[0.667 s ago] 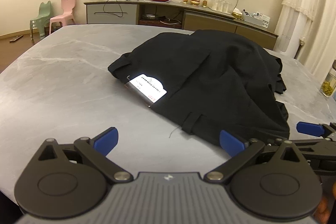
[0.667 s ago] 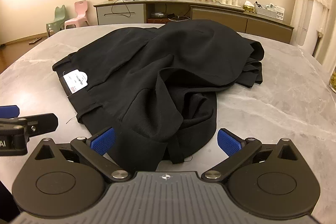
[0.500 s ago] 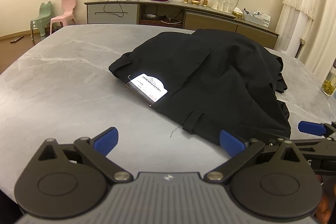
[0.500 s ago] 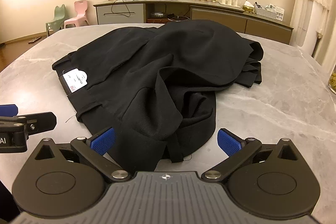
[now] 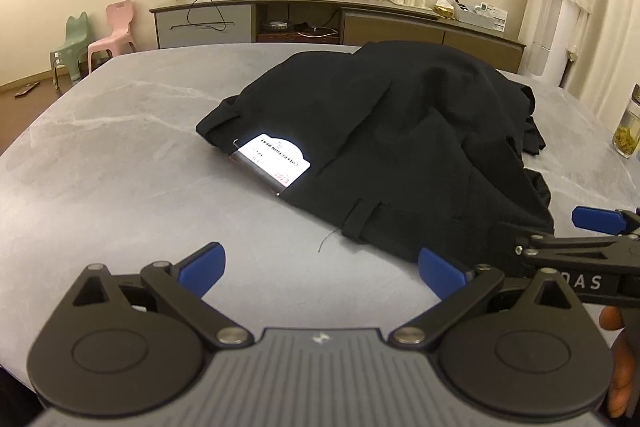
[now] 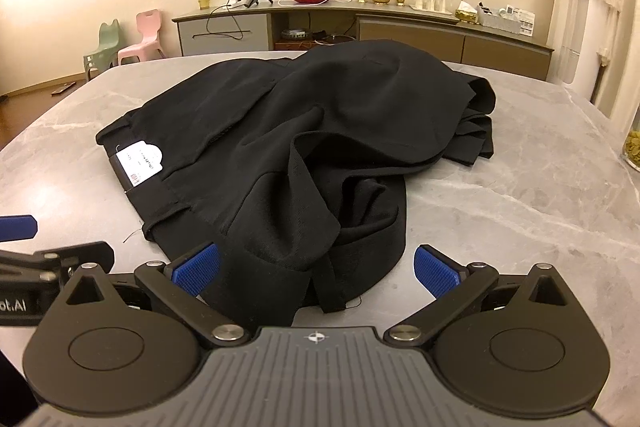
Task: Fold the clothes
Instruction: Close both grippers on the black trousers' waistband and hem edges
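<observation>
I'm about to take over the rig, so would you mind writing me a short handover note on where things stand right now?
Left hand-held gripper: open, holding nothing, over bare table just short of the waistband edge.
Right hand-held gripper: open, holding nothing, its jaws either side of the rumpled near edge of the cloth.
Black trousers: in a crumpled heap on the grey marble table, waistband toward the left with a white tag showing, the rest bunched up behind and to the right.
Done: no fold visible yet.
Left: spread the trousers flat, then fold them.
</observation>
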`<move>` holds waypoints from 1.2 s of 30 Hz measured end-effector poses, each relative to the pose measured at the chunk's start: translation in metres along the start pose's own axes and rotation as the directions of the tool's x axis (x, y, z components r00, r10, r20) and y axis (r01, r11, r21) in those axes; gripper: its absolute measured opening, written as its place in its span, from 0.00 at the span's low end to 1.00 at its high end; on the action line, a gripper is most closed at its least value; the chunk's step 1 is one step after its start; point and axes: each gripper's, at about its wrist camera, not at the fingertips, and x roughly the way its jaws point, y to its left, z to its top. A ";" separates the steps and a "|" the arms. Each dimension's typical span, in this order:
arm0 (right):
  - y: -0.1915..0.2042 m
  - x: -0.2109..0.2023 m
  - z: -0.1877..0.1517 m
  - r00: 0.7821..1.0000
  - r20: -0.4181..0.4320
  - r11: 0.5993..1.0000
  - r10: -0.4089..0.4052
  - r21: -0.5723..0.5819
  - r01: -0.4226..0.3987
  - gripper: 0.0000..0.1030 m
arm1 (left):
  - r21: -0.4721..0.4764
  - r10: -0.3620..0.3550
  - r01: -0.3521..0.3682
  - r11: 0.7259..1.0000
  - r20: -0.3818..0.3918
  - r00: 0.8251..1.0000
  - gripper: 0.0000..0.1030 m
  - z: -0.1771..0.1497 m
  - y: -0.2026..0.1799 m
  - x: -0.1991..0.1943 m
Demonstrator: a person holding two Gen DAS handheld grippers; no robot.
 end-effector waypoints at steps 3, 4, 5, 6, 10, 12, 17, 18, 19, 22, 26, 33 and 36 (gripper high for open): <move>0.000 0.000 0.000 1.000 0.013 1.000 -0.019 0.016 0.019 0.99 | 0.023 -0.028 0.028 0.999 -0.027 0.999 1.00 0.002 -0.002 0.000; -0.001 -0.001 0.000 1.000 0.014 1.000 -0.020 0.024 0.020 0.99 | 0.033 -0.030 0.030 0.999 -0.027 0.999 1.00 0.002 -0.003 -0.001; -0.001 -0.001 0.000 1.000 0.016 0.999 -0.019 0.032 0.018 0.99 | 0.041 -0.034 0.036 0.999 -0.030 0.999 1.00 0.003 -0.003 -0.001; -0.001 -0.001 0.000 1.000 0.016 0.999 -0.020 0.034 0.020 0.99 | 0.047 -0.041 0.042 0.998 -0.034 0.999 1.00 0.003 -0.004 -0.001; 0.003 -0.004 0.001 0.999 0.027 0.999 -0.036 0.003 0.036 0.99 | 0.036 -0.052 0.053 0.998 -0.037 0.998 1.00 0.003 -0.001 0.000; 0.005 -0.006 0.002 0.998 0.036 0.999 -0.048 -0.013 0.049 0.99 | 0.032 -0.061 0.062 0.998 -0.034 0.998 1.00 0.002 -0.001 -0.001; 0.004 -0.012 0.005 0.999 0.046 1.000 -0.018 -0.011 0.019 0.96 | 0.038 -0.067 0.068 0.997 -0.022 0.998 0.73 0.001 -0.001 -0.004; 0.003 -0.013 0.005 0.999 0.046 1.000 -0.007 -0.008 0.008 0.91 | 0.041 -0.068 0.069 0.997 -0.021 0.997 0.65 0.001 -0.002 -0.004; 0.004 -0.013 0.005 0.999 0.041 1.000 0.000 -0.010 0.000 0.78 | 0.045 -0.070 0.070 0.997 -0.020 0.997 0.60 0.001 -0.002 -0.004; 0.006 -0.011 0.003 1.000 0.021 1.000 0.020 -0.018 -0.020 0.44 | 0.059 -0.074 0.075 0.995 -0.013 0.997 0.34 0.000 -0.004 -0.006; 0.011 -0.011 0.001 0.999 0.017 0.999 0.033 -0.037 -0.033 0.25 | 0.064 -0.083 0.082 0.995 0.009 0.997 0.02 0.000 -0.003 -0.010; 0.013 -0.017 0.002 0.997 0.038 0.997 0.072 -0.045 -0.071 0.04 | 0.062 -0.104 0.102 0.993 0.041 0.994 0.00 0.001 -0.001 -0.015; 0.013 -0.017 0.002 0.997 0.037 0.997 0.073 -0.041 -0.071 0.04 | 0.055 -0.099 0.097 0.994 0.039 0.994 0.00 0.002 -0.001 -0.014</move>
